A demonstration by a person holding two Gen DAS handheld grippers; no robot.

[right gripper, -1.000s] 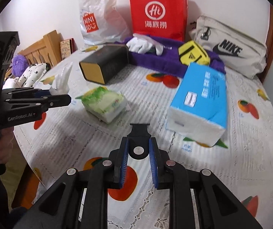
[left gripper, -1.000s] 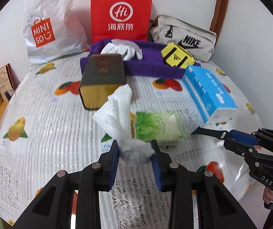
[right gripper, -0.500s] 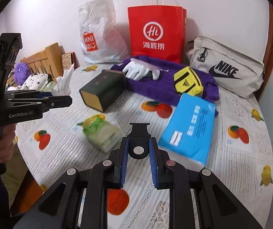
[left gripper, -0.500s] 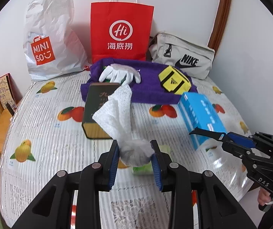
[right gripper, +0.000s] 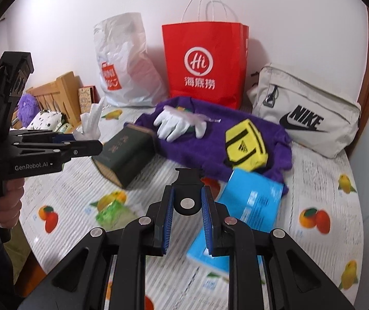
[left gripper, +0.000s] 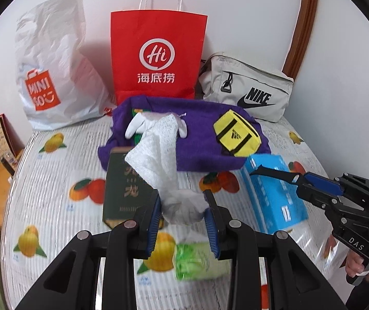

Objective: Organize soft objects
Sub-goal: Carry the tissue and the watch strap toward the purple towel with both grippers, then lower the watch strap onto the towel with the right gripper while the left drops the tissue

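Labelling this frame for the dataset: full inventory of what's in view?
tissue: 1, white, in left gripper
tissue pack: 1, green, near table edge
tissue box: 1, blue, right of centre
tin: 1, dark green, on its side by the blanket
blanket: 1, purple, rear centre
gloves: white, on blanket; count unclear
pouch: 1, yellow, on blanket
paper bag: 1, red, against wall
plastic bag: 1, white, rear left
sling bag: 1, grey, rear right
tablecloth: 1, fruit print, over table
left gripper: shut on tissue
right gripper: nothing held, narrow gap
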